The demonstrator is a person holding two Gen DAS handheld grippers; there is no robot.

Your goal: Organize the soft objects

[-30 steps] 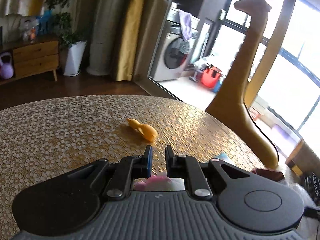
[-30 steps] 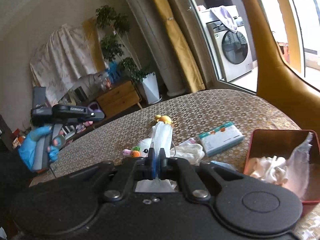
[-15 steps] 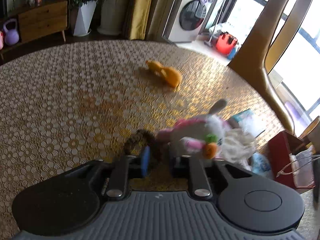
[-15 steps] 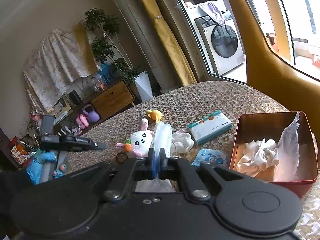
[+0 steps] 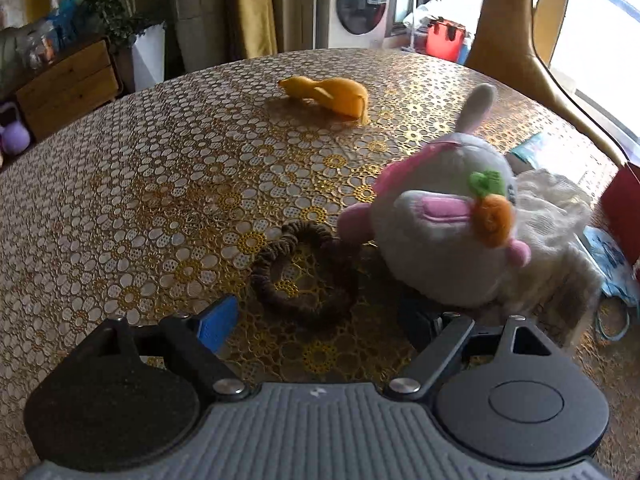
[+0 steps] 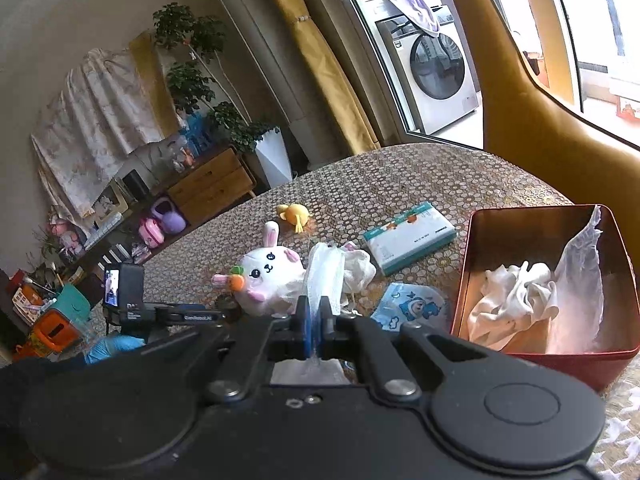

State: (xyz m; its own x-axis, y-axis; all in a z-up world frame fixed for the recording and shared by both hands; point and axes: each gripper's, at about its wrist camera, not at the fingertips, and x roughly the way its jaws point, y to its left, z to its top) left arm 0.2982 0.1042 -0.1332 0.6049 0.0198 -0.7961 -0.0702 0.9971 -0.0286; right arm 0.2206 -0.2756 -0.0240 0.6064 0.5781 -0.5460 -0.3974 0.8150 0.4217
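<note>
Two wide-spread jaws, just opened, put the left gripper (image 5: 320,320) low over the brown hair tie (image 5: 306,276) beside the plush rabbit (image 5: 444,236), nothing between them yet; closing on the tie looks next. The right gripper (image 6: 315,320) stays clenched on a white tissue (image 6: 325,276), likely bound for the red tin (image 6: 532,216).

The table cover (image 5: 160,184) has a gold and white flower pattern. In front of the left gripper (image 5: 320,320), which has a blue pad, lies a brown hair tie (image 5: 304,268). To its right is a white plush rabbit (image 5: 444,236) with pink ears and an orange carrot. Farther ahead is a yellow duck toy (image 5: 332,94). The tin box (image 6: 540,280) is red.
</note>
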